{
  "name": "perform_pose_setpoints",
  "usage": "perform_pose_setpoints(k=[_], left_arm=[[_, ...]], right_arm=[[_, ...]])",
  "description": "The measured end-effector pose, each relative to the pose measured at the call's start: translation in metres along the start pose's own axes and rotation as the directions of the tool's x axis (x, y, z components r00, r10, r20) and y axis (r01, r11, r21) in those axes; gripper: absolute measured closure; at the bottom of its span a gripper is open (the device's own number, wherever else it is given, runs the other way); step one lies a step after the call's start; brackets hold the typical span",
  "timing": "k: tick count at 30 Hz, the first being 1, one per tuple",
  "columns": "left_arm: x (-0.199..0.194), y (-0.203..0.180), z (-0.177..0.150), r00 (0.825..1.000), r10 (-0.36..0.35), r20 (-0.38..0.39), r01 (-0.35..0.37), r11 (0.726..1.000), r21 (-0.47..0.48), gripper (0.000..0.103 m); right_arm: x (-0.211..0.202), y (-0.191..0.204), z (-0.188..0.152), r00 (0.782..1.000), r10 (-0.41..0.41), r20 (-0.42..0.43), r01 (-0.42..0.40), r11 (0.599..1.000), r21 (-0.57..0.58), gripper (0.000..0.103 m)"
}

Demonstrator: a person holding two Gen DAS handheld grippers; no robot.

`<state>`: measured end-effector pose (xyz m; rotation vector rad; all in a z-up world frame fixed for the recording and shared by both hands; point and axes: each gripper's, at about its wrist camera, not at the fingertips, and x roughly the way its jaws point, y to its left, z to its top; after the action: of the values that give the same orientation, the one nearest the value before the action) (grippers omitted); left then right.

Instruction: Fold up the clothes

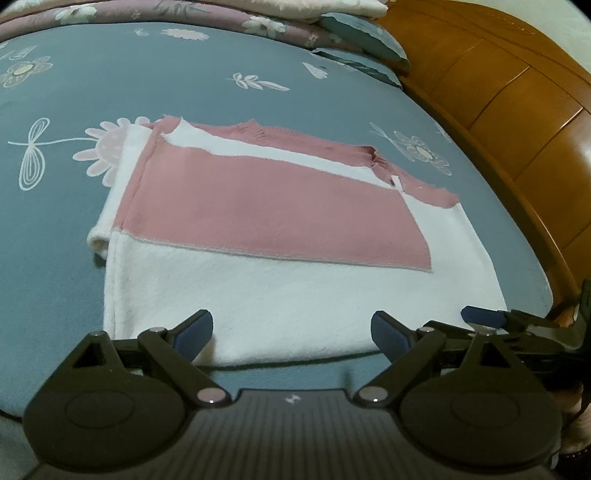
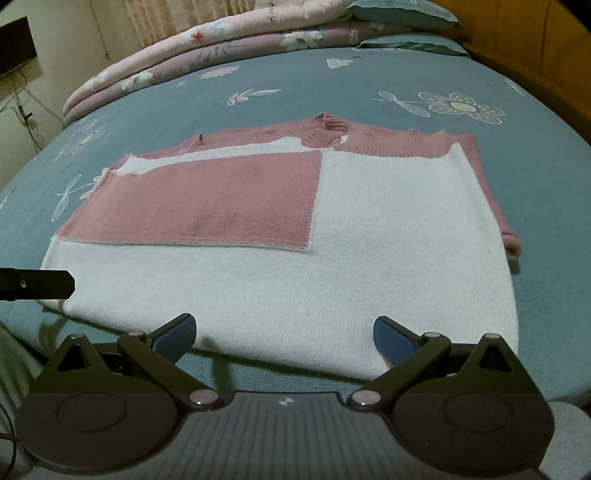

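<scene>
A pink and white knit sweater [image 1: 258, 206] lies flat on the bed with its sleeves folded in; its white hem faces me. The same sweater [image 2: 295, 229] fills the middle of the right wrist view. My left gripper [image 1: 293, 332] stands open just above the hem's near edge, nothing between its blue pads. My right gripper [image 2: 284, 334] is also open over the hem, and empty. The right gripper [image 1: 491, 317] shows at the right edge of the left wrist view; a black part of the left gripper [image 2: 40, 284] pokes in at the left edge of the right wrist view.
The bed has a blue floral sheet [image 1: 184, 81]. Folded quilts [image 2: 207, 48] and pillows [image 1: 362, 33] are stacked at the far end. A wooden headboard [image 1: 517, 92] runs along the right. A dark screen [image 2: 14, 44] and cables hang on the wall at left.
</scene>
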<state>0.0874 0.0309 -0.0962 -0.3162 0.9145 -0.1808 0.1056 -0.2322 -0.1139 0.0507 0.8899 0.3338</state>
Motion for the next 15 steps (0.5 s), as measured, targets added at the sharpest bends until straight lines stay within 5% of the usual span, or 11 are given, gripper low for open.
perform_pose_setpoints(k=[15], left_arm=[[0.0001, -0.0026, 0.0027, 1.0, -0.003, 0.004, 0.003, 1.0, 0.009, 0.011]], right_arm=[[-0.0088, -0.01, -0.002, 1.0, -0.012, -0.003, 0.012, 0.999, 0.04, 0.0]])
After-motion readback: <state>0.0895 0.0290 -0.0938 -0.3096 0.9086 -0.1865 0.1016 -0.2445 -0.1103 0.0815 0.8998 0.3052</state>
